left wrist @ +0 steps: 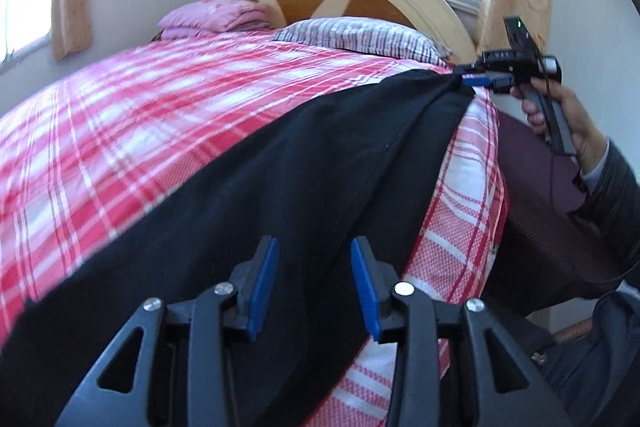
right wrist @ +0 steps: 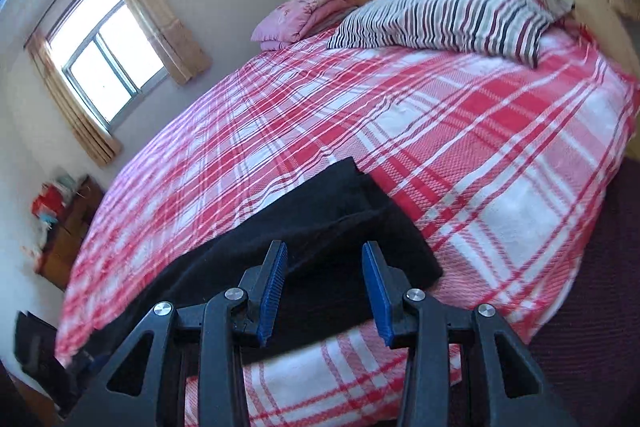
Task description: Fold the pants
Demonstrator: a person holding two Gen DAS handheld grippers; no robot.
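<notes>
Black pants (left wrist: 304,163) laid lengthwise along the near edge of the plaid bed (left wrist: 140,115), left gripper (left wrist: 314,285) and right gripper (right wrist: 325,289) both wide and empty above them; risk: pinching one layer only, skewing the fold.

Left gripper (left wrist: 314,283): jaws apart, blue pads (left wrist: 264,287) parallel, nothing between them, pointing forward and downward. Right gripper (right wrist: 325,291): jaws apart in own wrist view, gap unoccupied. Right gripper seen far right in left wrist view, held by right hand (left wrist: 560,115) wrapped round handle; sleeved forearm extends to near right.
</notes>
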